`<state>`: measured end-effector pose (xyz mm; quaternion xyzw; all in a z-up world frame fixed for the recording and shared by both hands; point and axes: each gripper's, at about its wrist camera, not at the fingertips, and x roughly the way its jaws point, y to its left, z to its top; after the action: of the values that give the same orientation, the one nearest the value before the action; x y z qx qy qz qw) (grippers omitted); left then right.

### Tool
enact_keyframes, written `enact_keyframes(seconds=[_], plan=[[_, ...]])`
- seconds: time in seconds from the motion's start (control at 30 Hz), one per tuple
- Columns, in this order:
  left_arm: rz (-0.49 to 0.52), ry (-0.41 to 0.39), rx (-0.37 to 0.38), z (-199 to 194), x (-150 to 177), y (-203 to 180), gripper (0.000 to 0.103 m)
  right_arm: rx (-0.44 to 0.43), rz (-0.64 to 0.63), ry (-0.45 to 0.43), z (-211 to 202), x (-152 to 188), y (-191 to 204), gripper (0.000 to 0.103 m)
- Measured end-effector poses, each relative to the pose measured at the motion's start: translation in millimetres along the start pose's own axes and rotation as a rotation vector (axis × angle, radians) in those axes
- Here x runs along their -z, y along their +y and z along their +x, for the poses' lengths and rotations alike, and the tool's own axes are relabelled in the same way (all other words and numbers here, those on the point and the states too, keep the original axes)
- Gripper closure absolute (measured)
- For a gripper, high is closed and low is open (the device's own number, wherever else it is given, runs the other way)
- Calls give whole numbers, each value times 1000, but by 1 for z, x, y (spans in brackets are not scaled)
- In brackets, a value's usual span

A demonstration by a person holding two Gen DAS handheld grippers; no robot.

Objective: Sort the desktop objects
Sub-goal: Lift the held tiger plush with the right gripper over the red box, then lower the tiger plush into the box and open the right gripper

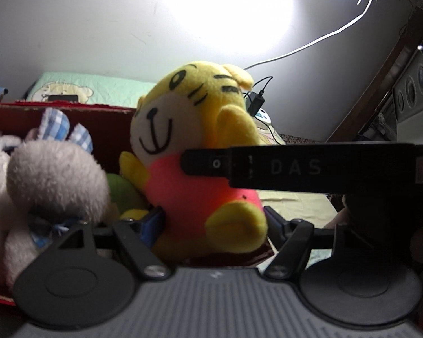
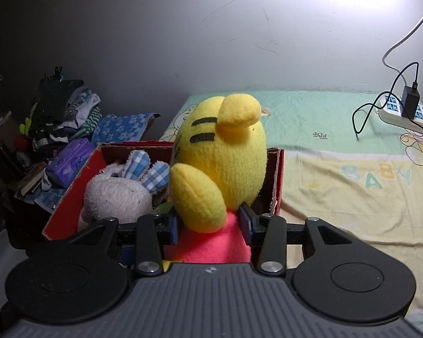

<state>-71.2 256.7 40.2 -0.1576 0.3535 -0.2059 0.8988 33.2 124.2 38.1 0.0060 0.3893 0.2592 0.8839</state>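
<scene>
A yellow tiger plush [image 2: 222, 152] with a pink body is held upright over the right end of a red cardboard box [image 2: 70, 197]. My right gripper [image 2: 210, 225] is shut on its pink body from behind. In the left wrist view the tiger plush [image 1: 194, 152] faces me, and a right gripper finger [image 1: 296, 169] crosses its body. My left gripper [image 1: 214, 222] is open around the plush's lower body, its fingers partly hidden behind it. A grey bunny plush [image 2: 118, 194] with blue-checked ears lies in the box, and shows in the left wrist view [image 1: 53, 180].
The box stands on a bed with a green and yellow baby-print sheet [image 2: 352, 174]. A white power strip [image 2: 403, 112] with a black charger and cables lies at the back right. A pile of clothes and packets [image 2: 62, 129] sits left of the box. A wall stands behind.
</scene>
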Motion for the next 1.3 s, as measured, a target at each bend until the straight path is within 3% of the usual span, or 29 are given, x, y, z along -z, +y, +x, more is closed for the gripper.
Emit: enact_keyframes(seconds=[0.1,0.3,0.43,0.67,0.8,0.87,0.97,1.03,1.1,1.17,1.3], plan=[[30,29,10,4,6,-1,31,40,-16,72,5,4,4,59],[61,70,-4,23,6,-4,38,115,-41,125,27,7,6,59],[83,89,10,28,5,-2,38,122,-106,148,22,11,10,49],[76,108,2,41,-2,6,39,89,-120,177,30,7,3,50],[111,85,0,30,-2,2,33,74,-111,114,10,4,4,46],[113,67,1,21,-4,1,31,81,-112,57,-7,1,3,34],[98,38,-9,11,-9,6,28,95,-92,-60,-33,-3,0,28],[82,11,-7,-2,-10,1,28,84,-22,-163,-49,-6,-7,31],[61,-13,3,-7,-15,2,28,43,31,-193,-52,-14,-14,45],[60,-14,-2,-3,-19,3,29,24,67,-172,-41,-20,-18,72],[62,3,-3,6,-17,2,31,-34,119,-117,-16,-20,-21,78]])
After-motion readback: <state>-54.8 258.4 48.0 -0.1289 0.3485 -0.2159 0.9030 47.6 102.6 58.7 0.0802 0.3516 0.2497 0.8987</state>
